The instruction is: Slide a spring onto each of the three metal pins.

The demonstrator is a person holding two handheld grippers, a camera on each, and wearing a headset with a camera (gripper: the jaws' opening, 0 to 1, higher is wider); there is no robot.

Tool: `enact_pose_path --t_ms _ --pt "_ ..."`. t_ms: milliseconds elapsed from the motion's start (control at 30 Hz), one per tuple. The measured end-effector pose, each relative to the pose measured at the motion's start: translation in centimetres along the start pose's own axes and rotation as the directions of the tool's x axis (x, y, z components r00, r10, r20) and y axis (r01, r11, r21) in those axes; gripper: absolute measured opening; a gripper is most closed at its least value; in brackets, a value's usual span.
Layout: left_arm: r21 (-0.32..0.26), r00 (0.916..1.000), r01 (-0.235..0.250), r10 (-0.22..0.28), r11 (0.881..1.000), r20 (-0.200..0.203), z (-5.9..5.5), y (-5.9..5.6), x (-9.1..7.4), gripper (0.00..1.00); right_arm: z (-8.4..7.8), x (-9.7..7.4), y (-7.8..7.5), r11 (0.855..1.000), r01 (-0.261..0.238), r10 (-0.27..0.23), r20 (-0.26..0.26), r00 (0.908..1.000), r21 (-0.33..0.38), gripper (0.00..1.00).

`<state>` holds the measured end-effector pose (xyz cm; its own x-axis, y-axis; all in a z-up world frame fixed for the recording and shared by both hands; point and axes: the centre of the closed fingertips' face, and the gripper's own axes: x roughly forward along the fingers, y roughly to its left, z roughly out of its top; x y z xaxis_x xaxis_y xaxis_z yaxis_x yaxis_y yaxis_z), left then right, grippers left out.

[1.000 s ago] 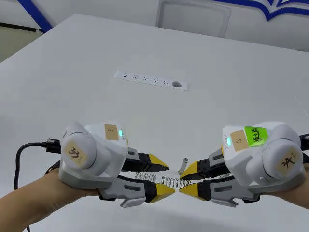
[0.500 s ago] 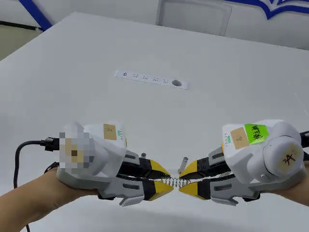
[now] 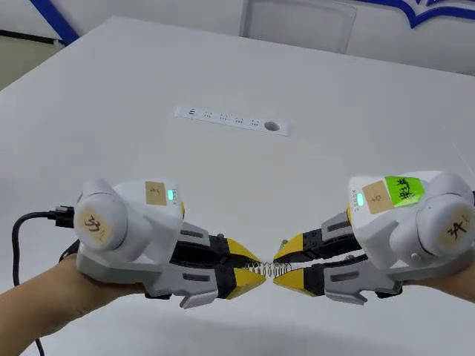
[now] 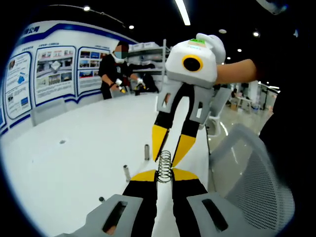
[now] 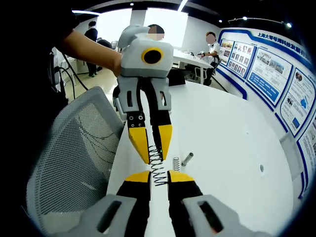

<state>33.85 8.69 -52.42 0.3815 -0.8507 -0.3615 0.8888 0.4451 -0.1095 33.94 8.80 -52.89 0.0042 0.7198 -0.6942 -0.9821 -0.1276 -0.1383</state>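
In the head view the left gripper [image 3: 251, 268] and right gripper [image 3: 286, 268] meet tip to tip low over the white table [image 3: 133, 89], each pinching one end of a short spring [image 3: 269, 270], with a power strip [image 3: 231, 121] well beyond it. In the left gripper view the jaws are pressed on the spring's near end, and two pins [image 4: 146, 151] [image 4: 127, 173] stand just left of the spring. In the right gripper view the jaws clamp its other end, with a second spring [image 5: 176, 163] and one of the pins [image 5: 187, 159] just right of it.
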Motion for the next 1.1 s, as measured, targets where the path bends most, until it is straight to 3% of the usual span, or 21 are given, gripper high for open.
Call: enact_pose_path --t_ms 300,567,1100 --pt "0.031 0.9996 0.020 -0.020 0.999 0.019 0.6 -0.4 -0.3 0.09 -1.2 -0.1 0.2 0.999 -0.013 0.014 -0.016 0.9998 0.037 0.14" --pt "0.047 0.9993 0.031 -0.032 0.998 0.020 0.6 -0.6 -0.5 0.09 0.0 -0.9 0.3 0.995 -0.049 0.042 0.078 0.9960 0.091 0.12" --pt "0.083 0.9992 0.038 -0.039 0.996 0.012 0.6 -0.9 -0.7 0.09 1.5 -1.3 0.6 0.984 -0.106 0.083 0.153 0.9847 0.145 0.12"
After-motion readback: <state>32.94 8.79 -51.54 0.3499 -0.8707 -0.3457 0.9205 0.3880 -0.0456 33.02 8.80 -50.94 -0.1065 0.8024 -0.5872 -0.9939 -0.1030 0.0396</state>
